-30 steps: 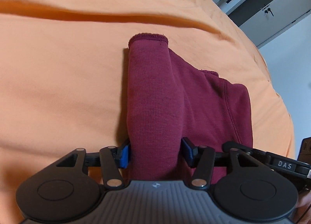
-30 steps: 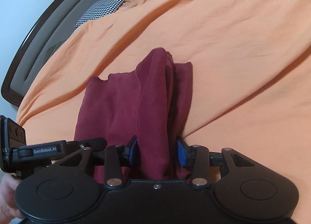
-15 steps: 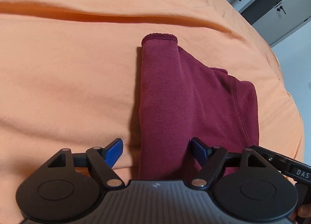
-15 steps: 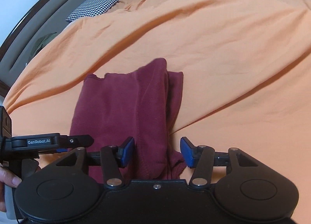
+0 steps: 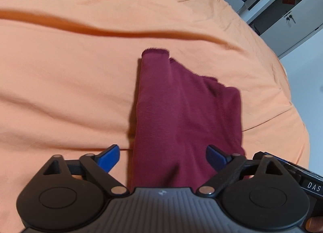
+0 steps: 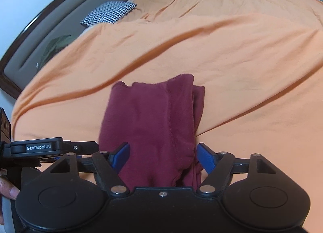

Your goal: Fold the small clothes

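Observation:
A small maroon garment (image 5: pixel 181 111) lies folded into a narrow stack on the orange bedsheet (image 5: pixel 60 91). My left gripper (image 5: pixel 163 157) stands open over its near end, blue fingertips (image 5: pixel 110 157) apart on either side of the cloth. In the right wrist view the same maroon garment (image 6: pixel 153 123) lies between the spread fingers of my right gripper (image 6: pixel 163 157), which is open and holds nothing. The other gripper's body (image 6: pixel 46 148) shows at the left edge there, with a hand on it.
The orange sheet (image 6: pixel 242 61) has long raised creases behind the garment. A checked pillow (image 6: pixel 109 12) and a dark headboard (image 6: pixel 40 37) lie at the far left. White cupboards (image 5: pixel 282 4) with stacked cloth stand beyond the bed's right edge.
Both grippers were shut on the garment's near edge a second ago. They have opened, let the cloth drop flat, and pulled back a little.

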Action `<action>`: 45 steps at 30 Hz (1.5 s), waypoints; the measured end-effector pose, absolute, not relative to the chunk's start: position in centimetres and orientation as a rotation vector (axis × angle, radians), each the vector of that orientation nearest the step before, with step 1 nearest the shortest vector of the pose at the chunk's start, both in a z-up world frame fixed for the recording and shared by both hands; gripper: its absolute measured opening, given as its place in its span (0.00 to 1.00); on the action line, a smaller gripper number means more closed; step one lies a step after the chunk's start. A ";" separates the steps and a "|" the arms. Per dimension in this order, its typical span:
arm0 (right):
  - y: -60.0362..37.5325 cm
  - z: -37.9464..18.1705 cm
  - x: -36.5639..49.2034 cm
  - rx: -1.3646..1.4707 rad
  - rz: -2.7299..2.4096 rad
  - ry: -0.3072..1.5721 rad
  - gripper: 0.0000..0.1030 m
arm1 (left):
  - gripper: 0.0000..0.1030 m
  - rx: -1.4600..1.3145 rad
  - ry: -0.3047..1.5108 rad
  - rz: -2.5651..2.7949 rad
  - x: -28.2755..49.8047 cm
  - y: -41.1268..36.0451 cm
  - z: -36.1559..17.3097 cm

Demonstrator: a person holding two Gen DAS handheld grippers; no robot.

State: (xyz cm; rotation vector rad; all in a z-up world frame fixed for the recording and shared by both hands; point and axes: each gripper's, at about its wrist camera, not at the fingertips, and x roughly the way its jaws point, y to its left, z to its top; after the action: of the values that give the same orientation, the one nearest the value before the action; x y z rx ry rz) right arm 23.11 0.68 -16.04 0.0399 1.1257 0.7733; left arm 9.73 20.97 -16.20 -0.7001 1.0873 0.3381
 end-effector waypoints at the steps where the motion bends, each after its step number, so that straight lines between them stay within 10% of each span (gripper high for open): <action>1: 0.4 -15.4 22.8 0.050 0.777 1.119 0.77 | 0.96 -0.694 1.076 0.341 9.4 20.7 -15.4; 14: -5.2 -5.9 17.2 0.119 0.831 1.007 0.95 | 1.00 -0.629 0.974 0.372 3.1 15.2 -6.5; 38: -9.7 -0.3 9.3 0.076 0.889 0.890 0.97 | 1.00 -0.516 0.750 0.447 -7.7 9.0 4.2; 45: -7.5 -0.6 9.5 -0.030 0.853 0.976 0.99 | 1.00 -0.452 0.947 0.491 -5.4 9.1 2.2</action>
State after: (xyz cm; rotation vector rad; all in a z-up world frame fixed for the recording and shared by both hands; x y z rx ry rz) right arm 9.53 -7.54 -0.62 -0.0304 0.9757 0.8528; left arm -5.45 9.10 2.19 -0.4523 0.9469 0.4911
